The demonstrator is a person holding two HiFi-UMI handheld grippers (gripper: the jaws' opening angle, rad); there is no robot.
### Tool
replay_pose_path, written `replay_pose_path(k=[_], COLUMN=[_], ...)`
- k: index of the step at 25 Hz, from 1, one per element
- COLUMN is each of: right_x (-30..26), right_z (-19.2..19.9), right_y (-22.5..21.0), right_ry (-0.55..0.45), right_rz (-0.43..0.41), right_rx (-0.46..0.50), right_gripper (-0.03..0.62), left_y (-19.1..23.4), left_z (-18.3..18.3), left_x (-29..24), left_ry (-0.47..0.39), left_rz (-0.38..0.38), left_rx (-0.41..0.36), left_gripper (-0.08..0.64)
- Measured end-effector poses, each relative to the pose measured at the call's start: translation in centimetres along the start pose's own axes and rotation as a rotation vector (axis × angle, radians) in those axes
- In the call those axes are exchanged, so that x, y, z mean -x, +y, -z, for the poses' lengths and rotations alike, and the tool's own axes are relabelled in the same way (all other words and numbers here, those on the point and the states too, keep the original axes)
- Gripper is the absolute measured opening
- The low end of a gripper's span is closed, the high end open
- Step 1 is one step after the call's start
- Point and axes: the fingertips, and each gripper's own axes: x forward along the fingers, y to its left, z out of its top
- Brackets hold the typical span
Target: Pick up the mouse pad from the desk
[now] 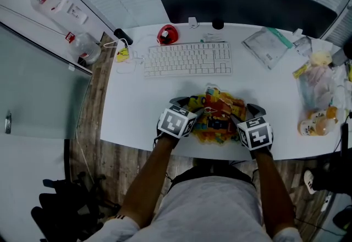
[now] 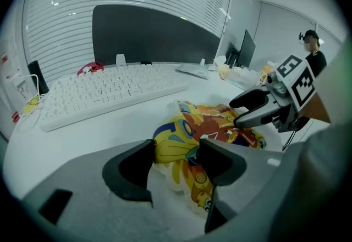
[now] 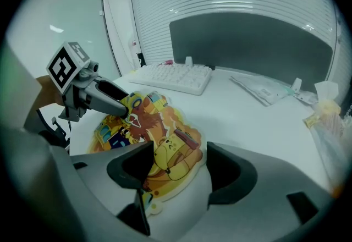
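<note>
As left gripper [image 2: 176, 148] and right gripper [image 3: 179, 153] gape astride it, the yellow-orange cartoon mouse pad [image 1: 218, 118] seems buckled.

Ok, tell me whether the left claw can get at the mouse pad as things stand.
Probably yes. The left claw stands open at the mouse pad, whose raised edge sits between its jaws. Nothing else on the desk blocks the way.

The left gripper's [image 2: 176, 153] jaws stood wide apart, with the humped near edge of the colourful mouse pad [image 2: 217, 125] between them. At the pad's far edge, the right gripper [image 2: 240, 111] reached in from the right, its jaw tips at the pad. Behind them a white keyboard [image 2: 104, 95] lay on the white desk [image 2: 66, 142], well apart from the pad.
</note>
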Motion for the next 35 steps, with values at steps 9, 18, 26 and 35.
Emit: replay_pose_path(k=[9,18,26,35], right_x=[0.0,0.9,2.2,3.7], right_z=[0.1,0.4,-0.2,-0.6], right_y=[0.0,0.1,-0.1,1.7], right_ry=[0.002,-0.021,-0.099,-0.162], right_rz=[-0.016,-0.089,-0.218,-0.439], right_rx=[0.024,0.067,0.043,0.047], right_gripper=[0.261,0.261,0.261,0.261], left_y=[-0.7,-2.1,-4.0,-5.9], left_z=[-1.0,-2.8,-3.9,-4.1], left_x=[1.0,4.3,7.9,10.9], left_ry=[-0.100,-0.318,-0.475,-0.535], left_rz=[0.066,0.122,0.244,0.366], left_rx=[-0.025,-0.237,-0.369,-0.407], left_gripper=[0.208,0.156,0.135,0.127])
